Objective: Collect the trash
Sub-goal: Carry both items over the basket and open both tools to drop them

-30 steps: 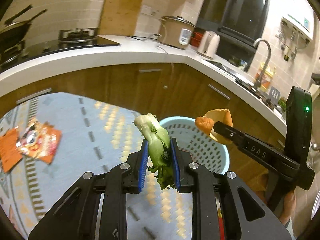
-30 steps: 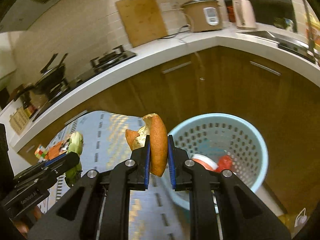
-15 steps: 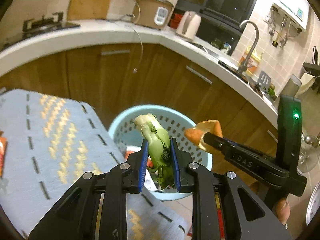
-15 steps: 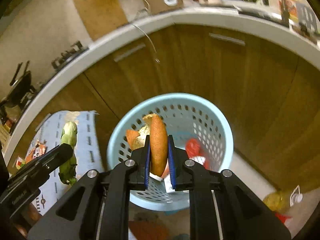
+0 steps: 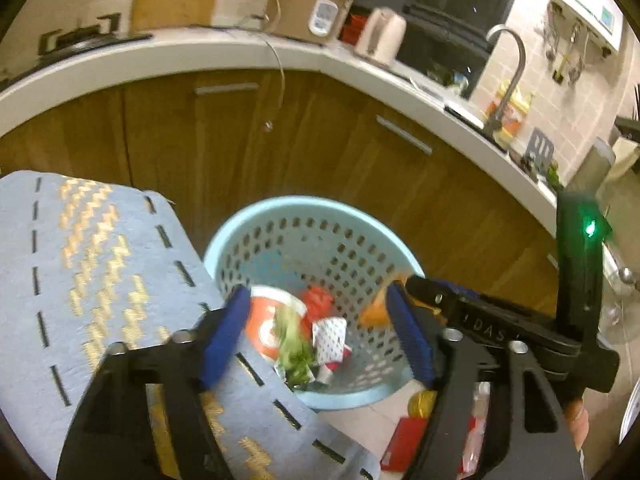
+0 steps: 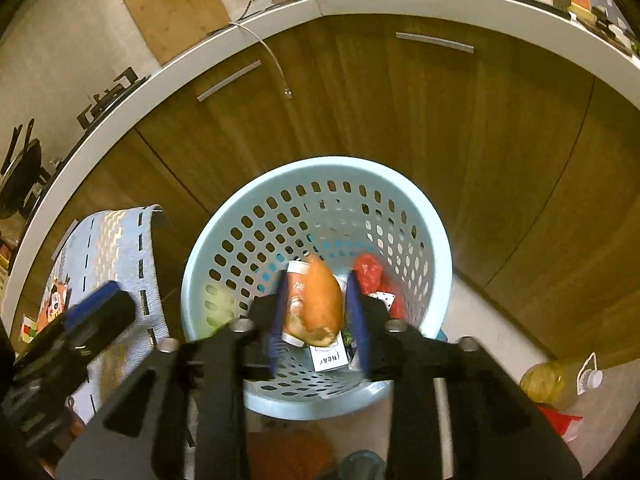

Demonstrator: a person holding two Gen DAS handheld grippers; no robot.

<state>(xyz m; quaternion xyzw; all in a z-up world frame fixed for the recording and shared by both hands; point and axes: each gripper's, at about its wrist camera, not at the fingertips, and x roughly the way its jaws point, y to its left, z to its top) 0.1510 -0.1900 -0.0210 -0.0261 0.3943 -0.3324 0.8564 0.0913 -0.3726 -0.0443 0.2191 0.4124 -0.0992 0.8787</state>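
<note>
Right wrist view: the right gripper (image 6: 316, 316) has its blue pads (image 6: 357, 320) opening around the orange peel (image 6: 320, 304), which sits in the centre of the frame between them. A sliver of gap shows on each side, so the pads seem no longer to press it. The peel's long axis runs up the frame, narrow tip toward the top, broad pale end toward the bottom, along the line of the fingers. Directly beyond it lies the open mouth of the pale blue perforated basket (image 6: 436, 232), with a cup, a red wrapper and a printed carton at its bottom. The drop turns on this: the peel lies over the basket, inside its rim.

Left wrist view: the left gripper (image 5: 316, 336) is opening wide with nothing between its pads. The leafy green stalk (image 5: 294, 348) shows blurred at lower centre, inside the basket, long axis up the frame. The right gripper reaches in from the right edge, nearer the rim
</note>
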